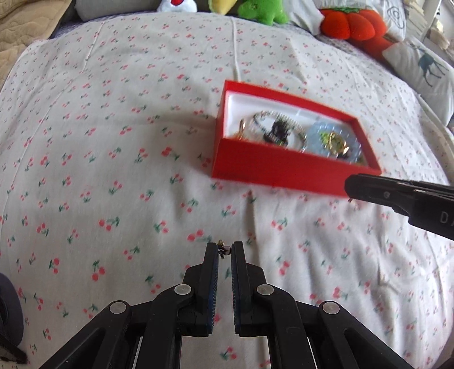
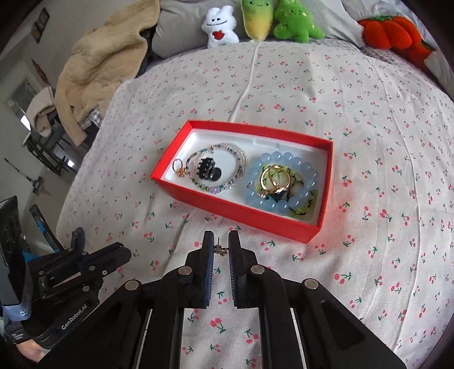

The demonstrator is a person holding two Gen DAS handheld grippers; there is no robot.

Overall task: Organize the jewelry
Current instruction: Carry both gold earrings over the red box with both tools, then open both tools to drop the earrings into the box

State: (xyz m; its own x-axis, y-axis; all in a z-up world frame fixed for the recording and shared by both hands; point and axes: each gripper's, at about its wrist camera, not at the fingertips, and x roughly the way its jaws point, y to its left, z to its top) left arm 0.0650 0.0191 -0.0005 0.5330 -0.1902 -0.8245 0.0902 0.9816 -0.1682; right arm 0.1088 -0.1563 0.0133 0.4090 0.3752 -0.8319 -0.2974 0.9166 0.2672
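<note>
Cherry-print bedsheet [image 2: 369, 119] covered the whole working surface, with a row of plush toys [image 2: 256, 20] lined up at the far edge and a beige quilt [image 2: 96, 62] bunched off to one side. On the sheet sat the red box [image 2: 238, 210], open-topped with a white lining, and I took it as the collecting place, since most of the jewelry already lay inside: a blue bead bracelet [image 2: 283, 181] ringing some gold rings [image 2: 275, 177], a thin beaded necklace [image 2: 218, 170] looped around a black hair claw [image 2: 208, 170], and a small gold ring [image 2: 179, 167] at the box's end.

I had the left gripper [image 1: 225, 249] short of the box, its jaws drawn nearly together and pinching a tiny dark earring [image 1: 223, 249] right at the tips. The right gripper [image 2: 220, 247] sat just before the box's near wall, jaws likewise narrowed to a slim gap, with a small stud earring [image 2: 221, 248] clamped between the pads, its post pointing upward. Holding both pieces at the very fingertips looked sensible to me: each could drop cleanly over the box wall once the jaws parted. The left view was blurred, so the exact shape of its earring was beyond me.
</note>
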